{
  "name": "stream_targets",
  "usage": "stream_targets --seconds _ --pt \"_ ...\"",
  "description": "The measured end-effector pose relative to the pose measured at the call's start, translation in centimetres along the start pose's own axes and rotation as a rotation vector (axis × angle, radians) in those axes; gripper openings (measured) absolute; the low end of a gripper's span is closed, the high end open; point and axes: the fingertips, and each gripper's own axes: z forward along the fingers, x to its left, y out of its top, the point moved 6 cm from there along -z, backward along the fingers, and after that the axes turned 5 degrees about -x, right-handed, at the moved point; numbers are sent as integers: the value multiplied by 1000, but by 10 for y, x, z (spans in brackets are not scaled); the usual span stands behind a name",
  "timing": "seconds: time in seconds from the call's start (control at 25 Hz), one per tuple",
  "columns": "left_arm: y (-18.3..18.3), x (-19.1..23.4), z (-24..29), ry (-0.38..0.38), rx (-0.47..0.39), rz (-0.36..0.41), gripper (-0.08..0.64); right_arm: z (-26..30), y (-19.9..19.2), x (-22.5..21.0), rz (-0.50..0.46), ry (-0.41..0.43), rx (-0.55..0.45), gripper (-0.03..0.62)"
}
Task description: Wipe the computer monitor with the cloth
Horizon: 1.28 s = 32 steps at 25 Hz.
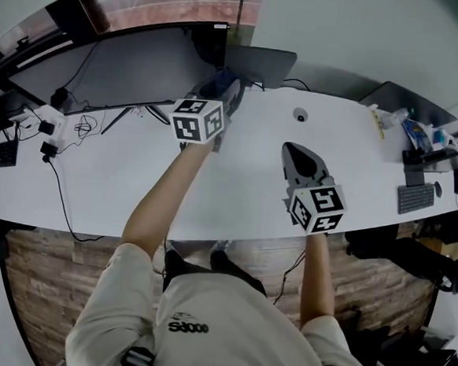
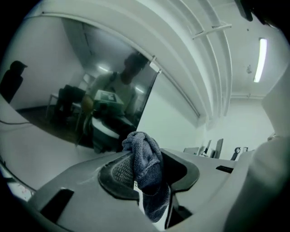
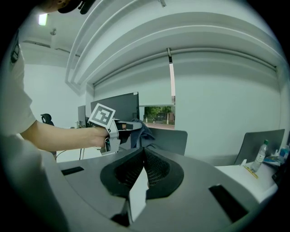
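The dark computer monitor (image 1: 128,66) stands at the back left of the white desk (image 1: 236,191). My left gripper (image 1: 228,90) is raised at the monitor's right edge, shut on a blue-grey cloth (image 1: 216,82). In the left gripper view the bunched cloth (image 2: 146,161) sticks out between the jaws, with the reflecting screen (image 2: 90,104) close behind it; I cannot tell whether cloth and screen touch. My right gripper (image 1: 294,153) hovers low over the desk's middle, shut and empty. From it I see the left gripper (image 3: 123,129), the cloth (image 3: 144,128) and the monitor (image 3: 117,106).
Cables and power adapters (image 1: 52,129) lie under the monitor at left. A grey screen back (image 1: 260,62) stands behind the desk. A small round fitting (image 1: 300,115) sits mid-desk. Bottles (image 1: 422,134) and a keyboard (image 1: 415,198) crowd the right end, beside a laptop (image 1: 397,98).
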Motion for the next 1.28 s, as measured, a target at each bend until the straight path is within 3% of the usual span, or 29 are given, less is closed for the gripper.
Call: stream_targets --seconds 0.6,0.68,0.96,1.08,1.28 --pt "144 -43 -28 -160 -133 154 149 -7 84 30 -50 -74 -118 5" --pt "157 -45 -38 -179 -147 202 149 -6 94 37 -65 -73 -124 5" --pt "216 -19 -100 -223 -217 321 149 18 140 72 -128 -48 -174 5" --pt "236 6 -139 -206 -220 385 149 34 163 83 -137 -37 -209 6" --pt "254 50 -210 -108 -196 517 149 64 197 111 -150 12 -271 5"
